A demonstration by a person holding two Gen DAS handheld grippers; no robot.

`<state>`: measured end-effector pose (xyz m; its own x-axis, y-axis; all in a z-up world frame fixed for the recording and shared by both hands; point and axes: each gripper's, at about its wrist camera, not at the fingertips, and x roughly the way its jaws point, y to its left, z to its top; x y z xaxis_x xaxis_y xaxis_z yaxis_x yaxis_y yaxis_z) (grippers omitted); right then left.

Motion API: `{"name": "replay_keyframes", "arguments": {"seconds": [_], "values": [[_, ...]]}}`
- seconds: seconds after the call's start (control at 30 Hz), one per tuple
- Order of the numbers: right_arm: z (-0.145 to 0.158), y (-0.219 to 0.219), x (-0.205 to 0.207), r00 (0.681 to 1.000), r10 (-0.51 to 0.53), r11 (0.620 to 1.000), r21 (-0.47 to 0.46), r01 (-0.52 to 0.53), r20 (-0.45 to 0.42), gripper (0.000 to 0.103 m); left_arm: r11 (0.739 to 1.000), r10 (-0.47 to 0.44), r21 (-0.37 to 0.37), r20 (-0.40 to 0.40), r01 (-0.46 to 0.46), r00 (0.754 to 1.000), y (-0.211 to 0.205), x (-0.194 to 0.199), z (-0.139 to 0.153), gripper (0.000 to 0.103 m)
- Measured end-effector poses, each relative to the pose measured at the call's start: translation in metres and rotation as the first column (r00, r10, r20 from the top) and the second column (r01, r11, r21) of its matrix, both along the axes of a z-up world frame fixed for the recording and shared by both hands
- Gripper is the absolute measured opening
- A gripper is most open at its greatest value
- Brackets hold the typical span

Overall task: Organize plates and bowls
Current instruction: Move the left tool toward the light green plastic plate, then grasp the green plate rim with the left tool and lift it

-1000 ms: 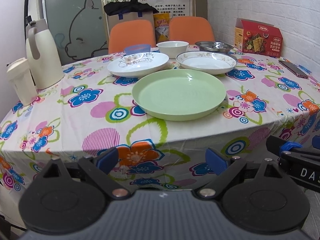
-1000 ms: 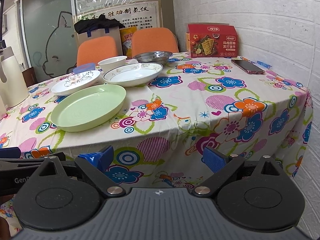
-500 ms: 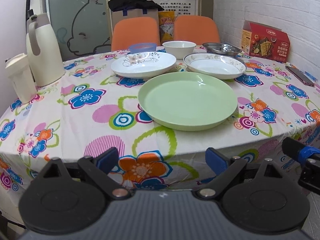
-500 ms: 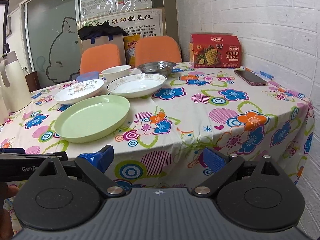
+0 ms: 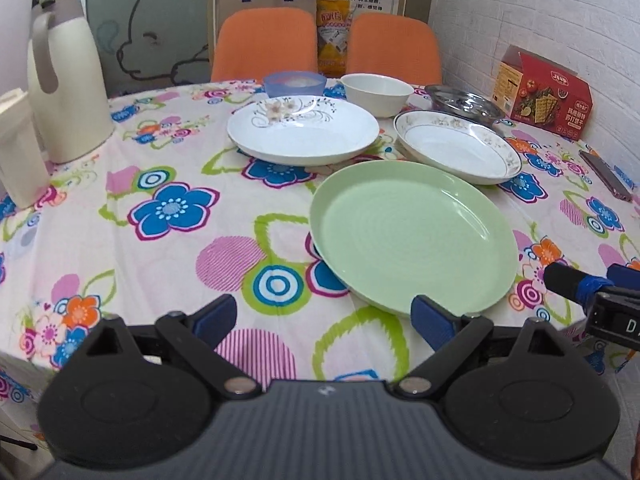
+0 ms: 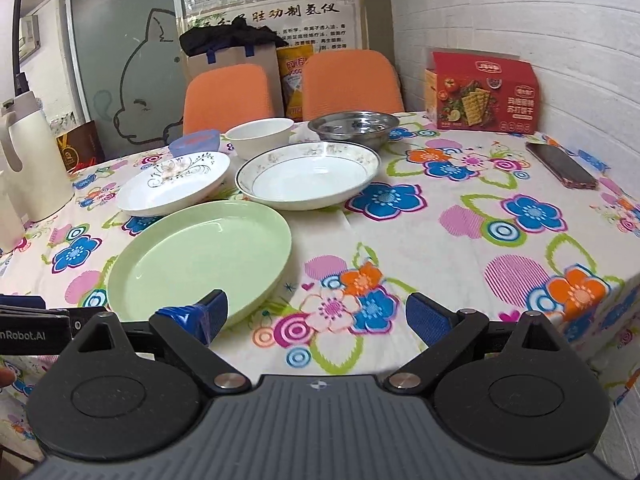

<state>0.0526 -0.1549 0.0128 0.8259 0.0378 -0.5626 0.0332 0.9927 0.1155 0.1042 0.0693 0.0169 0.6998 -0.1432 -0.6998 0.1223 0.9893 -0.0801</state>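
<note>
A green plate [image 5: 412,232] [image 6: 200,260] lies nearest on the flowered tablecloth. Behind it sit a white flower-patterned plate [image 5: 302,128] [image 6: 176,182] and a gold-rimmed white plate [image 5: 456,146] [image 6: 308,174]. Farther back stand a blue bowl [image 5: 294,82] [image 6: 195,142], a white bowl [image 5: 378,94] [image 6: 260,136] and a steel bowl [image 5: 464,106] [image 6: 354,126]. My left gripper [image 5: 324,318] is open over the near table edge, left of the green plate's front rim. My right gripper [image 6: 316,316] is open too, just right of that rim, and its tip [image 5: 576,280] shows in the left wrist view.
A cream thermos jug [image 5: 66,80] [image 6: 32,160] and a pale container [image 5: 18,148] stand at the left. A red cracker box [image 5: 544,92] [image 6: 484,92] and a phone [image 5: 606,174] [image 6: 560,164] lie at the right. Two orange chairs [image 5: 266,42] back the table.
Both grippers have risen and moved forward toward the table; the plates now look larger and are seen more from above. Nothing on the table has moved.
</note>
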Motion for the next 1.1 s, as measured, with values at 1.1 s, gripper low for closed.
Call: {"name": "replay_keyframes", "arguments": {"seconds": [1.1], "values": [[-0.028,0.028,0.082,0.934,0.347,0.933,-0.068,-0.353,-0.081,0.079,0.974,-0.223,0.022,-0.051,0.224,0.973,-0.019,0.088,-0.022,0.077]]}}
